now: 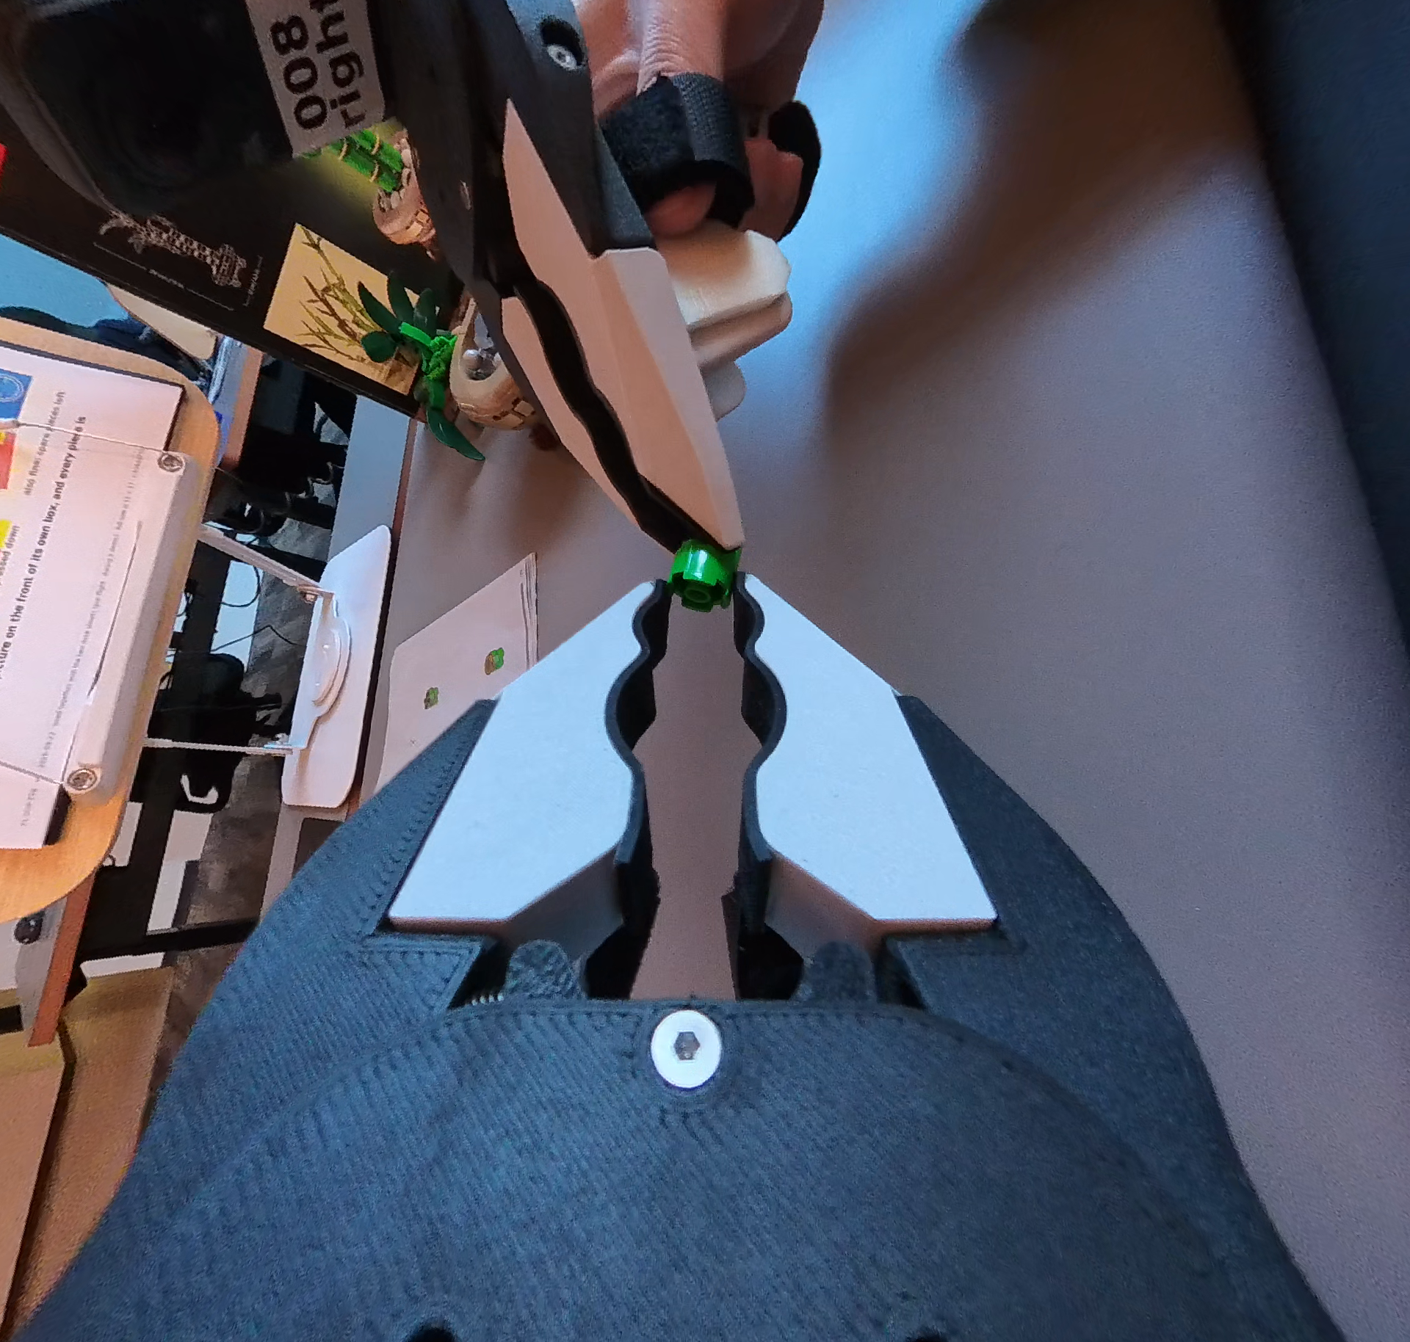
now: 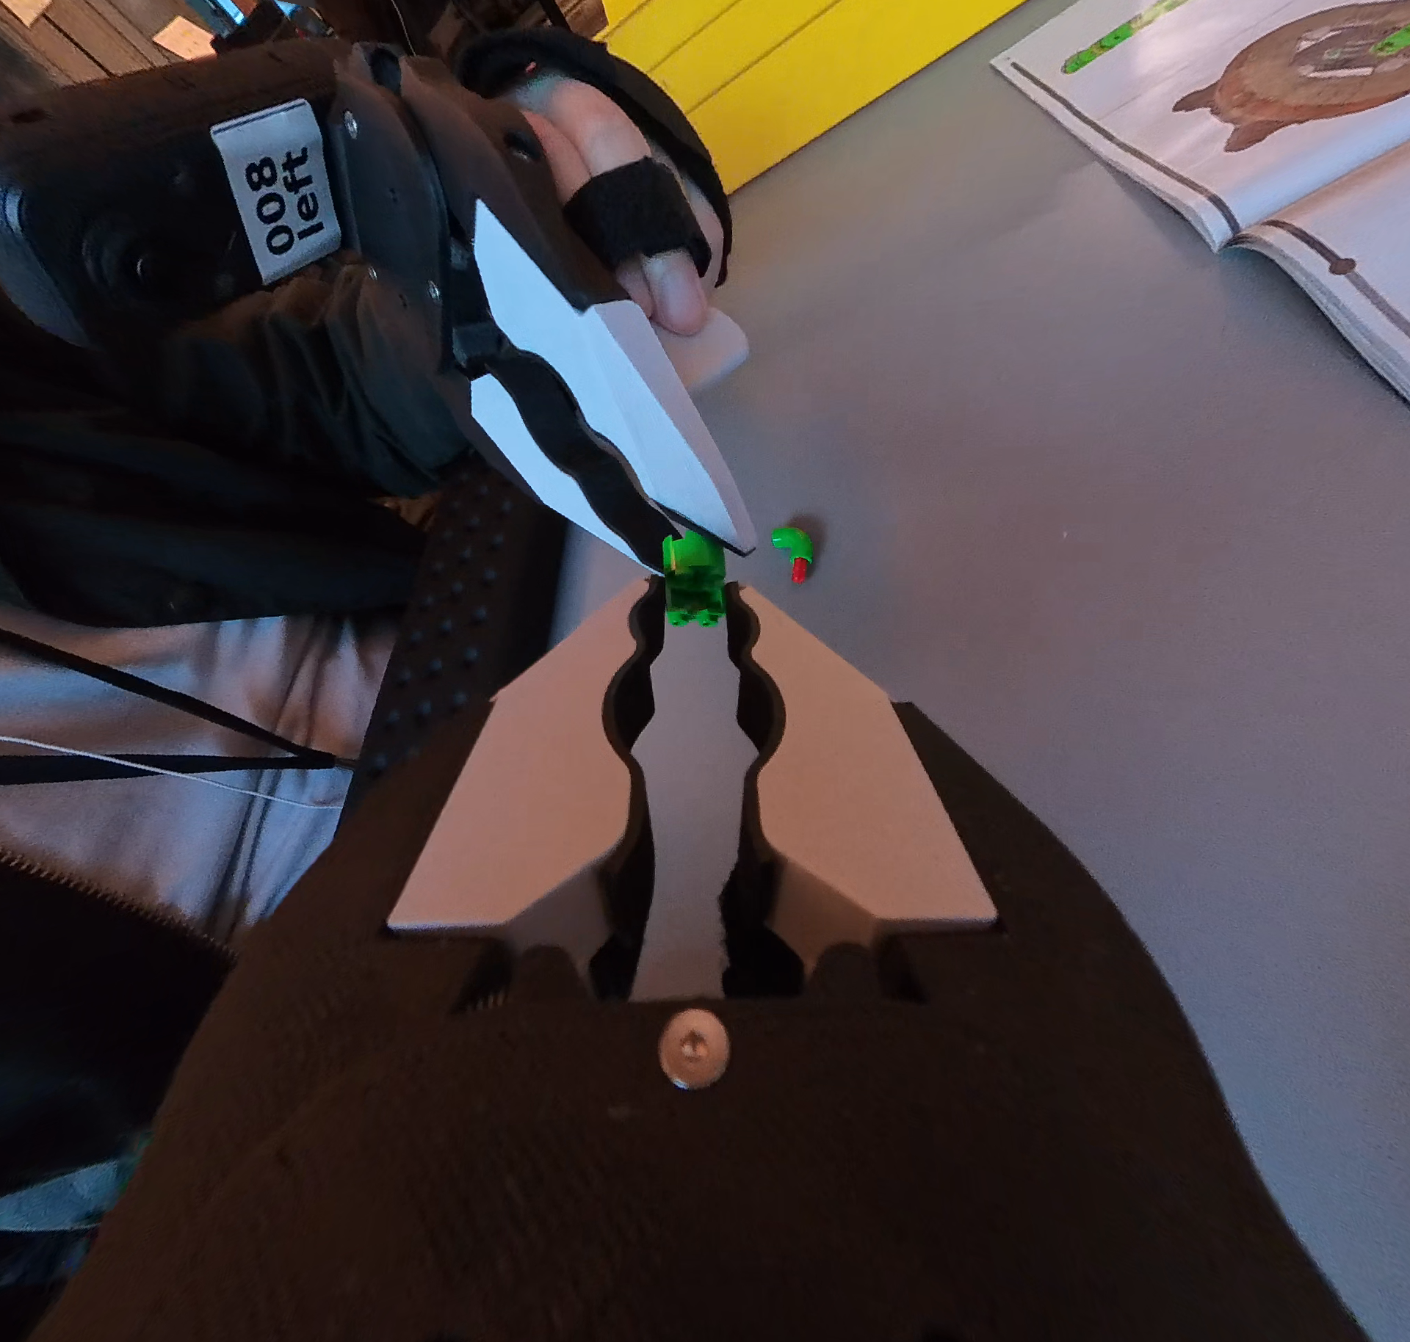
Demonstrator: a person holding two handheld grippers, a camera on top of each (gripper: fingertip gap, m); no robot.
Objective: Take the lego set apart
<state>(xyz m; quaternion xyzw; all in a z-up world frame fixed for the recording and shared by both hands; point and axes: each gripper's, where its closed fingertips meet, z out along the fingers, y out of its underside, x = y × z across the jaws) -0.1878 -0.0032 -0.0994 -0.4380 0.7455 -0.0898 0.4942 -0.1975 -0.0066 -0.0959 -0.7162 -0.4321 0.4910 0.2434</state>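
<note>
Grey table (image 2: 1068, 466), largest item; open instruction booklet (image 2: 1259, 123) and yellow bin (image 2: 801, 47) far side. Partly built plant model (image 1: 458, 382) sits in front of its dark box (image 1: 229, 260), well apart from the work.

Left gripper (image 1: 698, 581) and right gripper (image 2: 694, 588) meet tip to tip above the table, each clenched on one end of a small green lego stack (image 2: 693, 581). Loose green-and-red piece (image 2: 793, 552) on table just beside.

Judgement: stack light, rigid, glossy, likely to slip or pop off; best pinched on flat sides near the seam, pulled straight.

Seam between pieces hidden by fingertips; number of pieces unclear
</note>
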